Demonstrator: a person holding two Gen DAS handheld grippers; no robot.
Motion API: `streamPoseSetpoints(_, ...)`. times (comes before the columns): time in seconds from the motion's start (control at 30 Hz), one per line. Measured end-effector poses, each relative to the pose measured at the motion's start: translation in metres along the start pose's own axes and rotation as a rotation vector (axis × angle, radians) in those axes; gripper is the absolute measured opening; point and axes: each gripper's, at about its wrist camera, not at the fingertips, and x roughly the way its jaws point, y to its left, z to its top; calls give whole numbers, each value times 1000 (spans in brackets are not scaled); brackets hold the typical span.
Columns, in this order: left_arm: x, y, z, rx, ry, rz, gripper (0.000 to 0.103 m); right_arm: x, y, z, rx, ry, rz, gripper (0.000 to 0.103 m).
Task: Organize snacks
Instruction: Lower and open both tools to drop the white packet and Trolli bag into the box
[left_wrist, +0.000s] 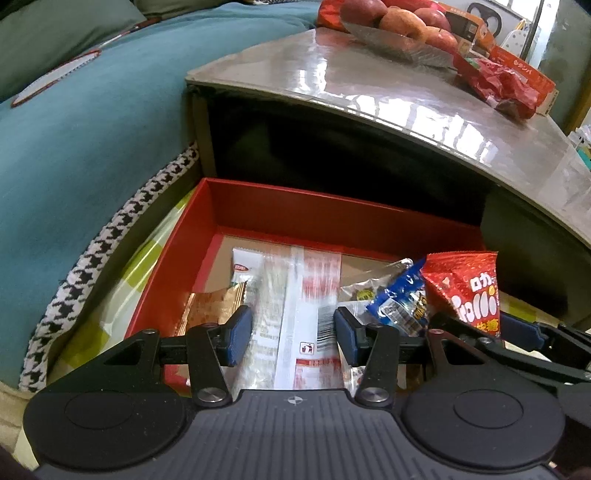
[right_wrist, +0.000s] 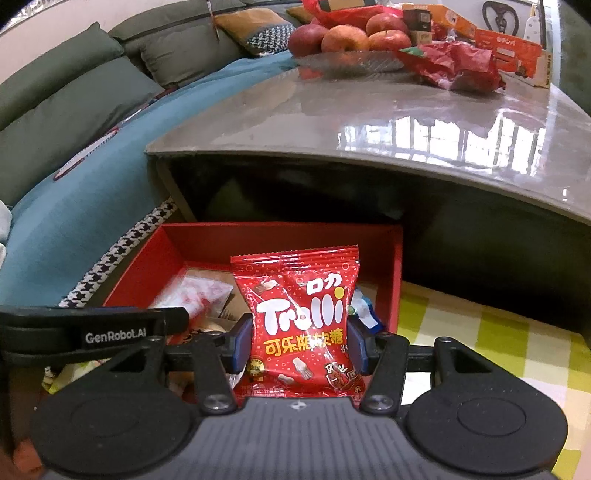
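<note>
The right gripper (right_wrist: 298, 343) was clamped on a red candy bag (right_wrist: 301, 325), its blue pads (right_wrist: 242, 345) pressing the bag's two sides and holding it upright above the red box (right_wrist: 395, 273). The left gripper (left_wrist: 293, 334) hung over the same box (left_wrist: 295, 210) with its fingers apart and nothing between them; beneath it lay a long clear-and-white packet (left_wrist: 295, 295) flat on the box floor. Beside that packet sat a copper-colored wrapper (left_wrist: 210, 306) to one side and a blue packet (left_wrist: 402, 306) to the other, with the red candy bag (left_wrist: 465, 291) showing at the right edge. The box stood on a green-and-white checked cloth (right_wrist: 491, 332), just in front of a glossy grey table (right_wrist: 406, 122). On the table were a glass dish of apples (right_wrist: 351, 40) and a crumpled red wrapper (right_wrist: 454, 66). A teal sofa (left_wrist: 74, 147) ran along the left.
</note>
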Motion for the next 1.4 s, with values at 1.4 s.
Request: streamPoseSetpoints(1.4, -11, 12, -1, -14, -21, -7, 73, 8, 4, 5, 13, -39, -5, 60)
